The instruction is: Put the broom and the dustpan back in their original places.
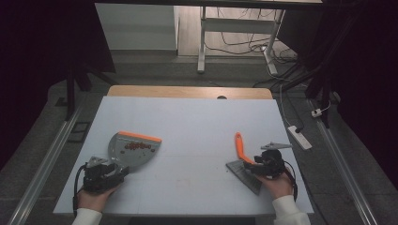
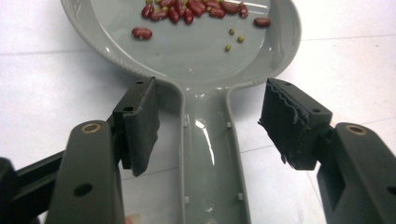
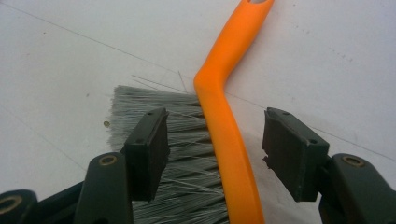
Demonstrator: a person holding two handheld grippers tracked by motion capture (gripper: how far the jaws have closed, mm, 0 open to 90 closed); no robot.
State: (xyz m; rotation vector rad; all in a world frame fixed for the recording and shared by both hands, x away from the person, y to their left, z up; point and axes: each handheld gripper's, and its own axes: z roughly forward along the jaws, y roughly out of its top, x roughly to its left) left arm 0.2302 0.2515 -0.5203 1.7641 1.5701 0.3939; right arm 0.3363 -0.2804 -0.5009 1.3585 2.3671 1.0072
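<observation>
One grey dustpan [image 1: 132, 151] lying flat left of centre on the white table [image 1: 197, 122], orange lip away from the person, so the swept load stays put: a cluster of red beans [image 2: 187, 10], well over ten, plus a few small yellow-green ones, count unclear. Left gripper [image 2: 210, 123] straddling the pan handle, jaws apart, pads off it both sides; probably lined up to grab. One brush [image 1: 244, 157] with orange handle lying at right, grey bristles flat on table. Right gripper [image 3: 215, 147] over the handle, jaws apart, not clamping. Two grippers, two hands
</observation>
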